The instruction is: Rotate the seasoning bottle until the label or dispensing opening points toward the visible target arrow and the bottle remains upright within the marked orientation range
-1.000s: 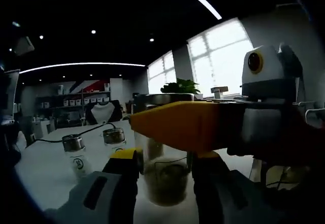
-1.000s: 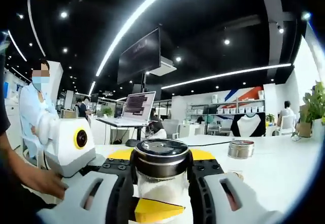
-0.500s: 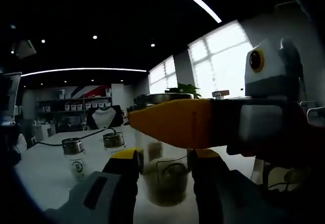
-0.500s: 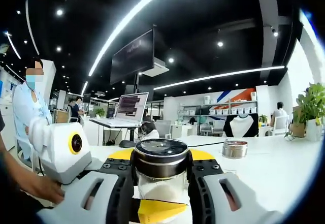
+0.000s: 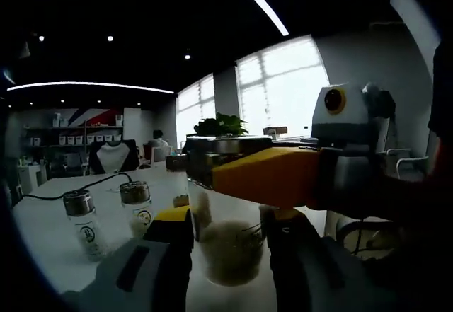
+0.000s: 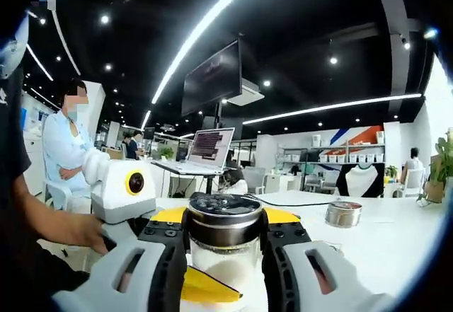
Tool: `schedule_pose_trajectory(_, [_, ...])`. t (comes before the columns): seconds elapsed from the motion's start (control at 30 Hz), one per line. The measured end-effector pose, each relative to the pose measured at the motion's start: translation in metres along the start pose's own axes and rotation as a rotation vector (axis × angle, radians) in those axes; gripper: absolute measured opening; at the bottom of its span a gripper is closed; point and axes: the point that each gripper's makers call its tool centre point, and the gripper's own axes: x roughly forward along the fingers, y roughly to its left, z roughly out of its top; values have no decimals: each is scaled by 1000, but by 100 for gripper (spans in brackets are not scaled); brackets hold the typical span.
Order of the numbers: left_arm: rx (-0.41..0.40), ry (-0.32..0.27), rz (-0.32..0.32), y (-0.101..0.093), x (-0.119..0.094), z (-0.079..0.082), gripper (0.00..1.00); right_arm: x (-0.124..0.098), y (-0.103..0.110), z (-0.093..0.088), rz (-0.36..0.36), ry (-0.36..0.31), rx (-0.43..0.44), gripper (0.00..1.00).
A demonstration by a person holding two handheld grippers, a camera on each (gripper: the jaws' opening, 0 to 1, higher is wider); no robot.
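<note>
A: Two grippers meet on one seasoning bottle (image 6: 224, 245). In the right gripper view, the right gripper (image 6: 224, 255) has its jaws closed against the glass just under the dark metal lid (image 6: 224, 213), one jaw on each side. In the left gripper view, the left gripper (image 5: 225, 238) brackets the lower body of the bottle, where the seasoning sits; whether those jaws press the glass or stand just off it, I cannot tell.

B: Procedure for the rotation step?

A: Judgement only: let one gripper steady the bottle low while the other turns it at the neck. Keep the turning axis vertical, so the base stays flat on the white table (image 6: 382, 245). Turn in small increments and check the label side after each. Glass under hard jaws will likely slip if the grip is light, so clamp firmly before turning. No target arrow can be made out, so the end angle cannot be confirmed.

B: Surface and room?

A: White tabletop, smooth. Two small jars (image 5: 83, 221) with metal caps stand well apart from the bottle, beside a black cable (image 5: 92, 183). An open laptop (image 6: 204, 153) sits at the far edge. A seated person (image 6: 65, 153) is at one side, with a potted plant (image 5: 223, 124) by the bright windows (image 5: 279, 85). Strip lights cross a dark ceiling
</note>
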Motion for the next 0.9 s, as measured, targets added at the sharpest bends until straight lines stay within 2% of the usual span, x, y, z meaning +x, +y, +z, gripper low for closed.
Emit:
schedule_pose_trajectory(0.17, [-45,-13,-61,-8,-1,4,43,-7,-1,6,58,-51,92,37])
schedule_pose_trajectory(0.23, [-65,-18,-88,-11,-2,5,42,-9,-2,7,72,-57,111,37])
schedule_pose_trajectory(0.33, [-65,1,-92,-14,0,1,42,-10,0,3,92,-44,109,37])
schedule_pose_trajectory(0.4, [-40,20,-68,-14,1,-2,42,-10,0,1,94,-36,107,37])
schedule_pose_trajectory(0.57, [-43,1,-25,-12,2,6,42,-11,-4,7,79,-48,109,38])
schedule_pose_trajectory(0.67, [-3,7,45,-3,4,3,41,-8,-7,5,44,-24,57,38])
schedule_pose_trajectory(0.9, [41,-7,128,4,3,6,41,-1,-7,4,-8,-14,-32,39])
